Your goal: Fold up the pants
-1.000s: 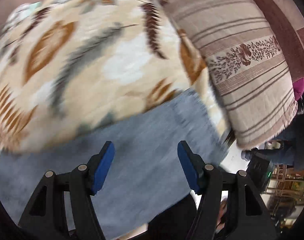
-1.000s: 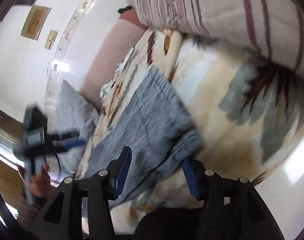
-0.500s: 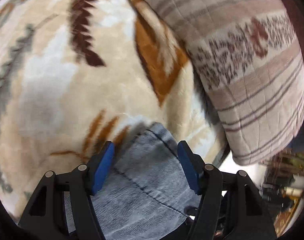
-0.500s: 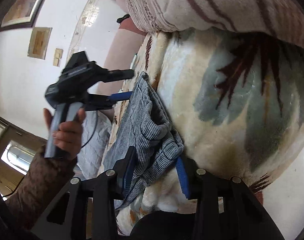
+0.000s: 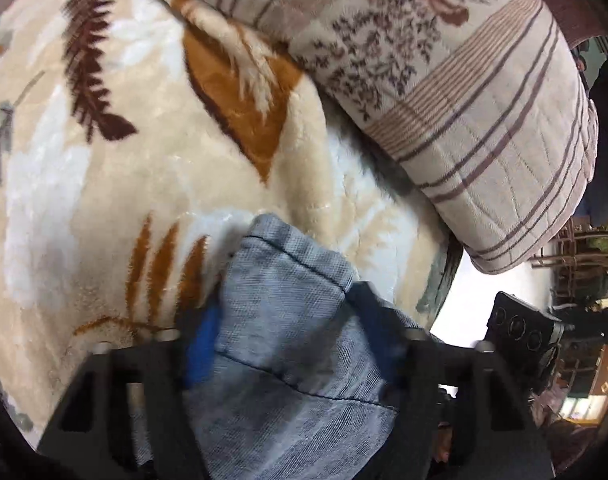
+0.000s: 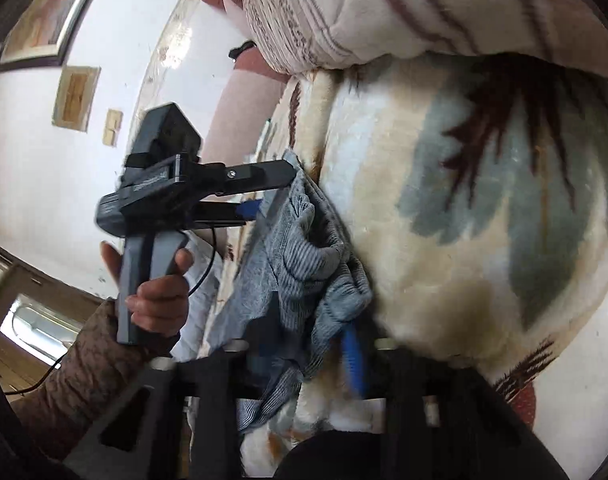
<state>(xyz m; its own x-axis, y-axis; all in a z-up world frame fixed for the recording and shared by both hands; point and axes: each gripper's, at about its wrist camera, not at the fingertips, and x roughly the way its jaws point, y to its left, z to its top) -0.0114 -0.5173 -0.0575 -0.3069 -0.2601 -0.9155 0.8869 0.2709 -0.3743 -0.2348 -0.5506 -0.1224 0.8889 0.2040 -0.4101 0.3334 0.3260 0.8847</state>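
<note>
While both grippers work one hem of the pants (image 6: 304, 256), right gripper (image 6: 304, 356): jaws just closing, bunched corner pinched. Left gripper (image 5: 288, 340): jaws just closing around next corner, grip uncertain; at 10 o'clock from right. Pants: on blanket (image 5: 104, 184), length toward 6 o'clock. Pillow (image 5: 443, 92): 1 o'clock, beyond.

Left gripper (image 5: 282, 344) fingers are motion-blurred; its jaws have just been closing around the grey pants (image 5: 288, 320), whose lower part runs off the frame below them. Right gripper (image 6: 309, 344): the near finger is hidden behind bunched cloth, so pad contact is probably, not certainly, made. The person's sleeve (image 6: 88, 364) is cut off at the edge.
</note>
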